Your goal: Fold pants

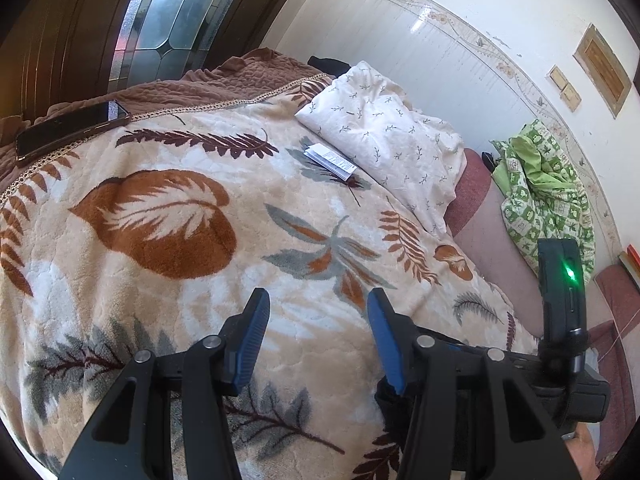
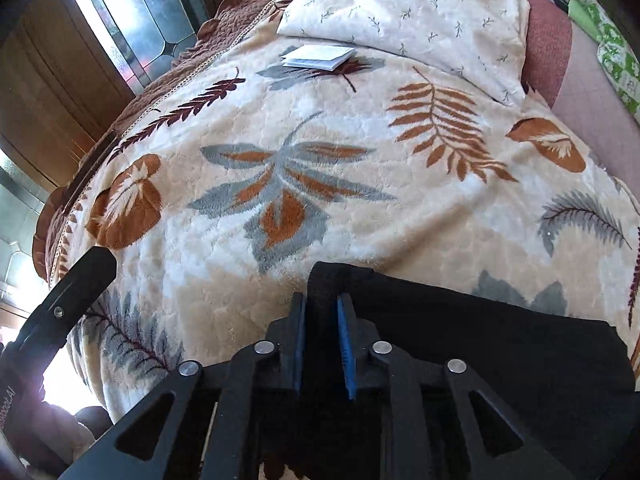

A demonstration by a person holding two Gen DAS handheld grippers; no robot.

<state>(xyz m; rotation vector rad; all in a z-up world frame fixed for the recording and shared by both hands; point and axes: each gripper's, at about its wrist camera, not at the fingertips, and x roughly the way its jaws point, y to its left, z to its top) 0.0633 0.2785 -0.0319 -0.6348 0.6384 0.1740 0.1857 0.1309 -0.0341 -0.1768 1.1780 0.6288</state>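
Right gripper (image 2: 322, 312): clenched on a fold of the black pants (image 2: 480, 344), which fills the gap between its blue pads.
Pants: spread to the right of the right fingers, lying on the blanket (image 2: 320, 140).
Left gripper (image 1: 318, 312): released, nothing between its fingers, hanging over bare blanket.
Booklet (image 2: 316, 57): well beyond the fingertips, just before the pillow (image 2: 420, 12).
Phone (image 1: 68, 128): far left of the left fingers, at the blanket's edge.

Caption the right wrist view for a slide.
Right gripper closed on a fold of the black pants lying on a leaf-patterned blanket.
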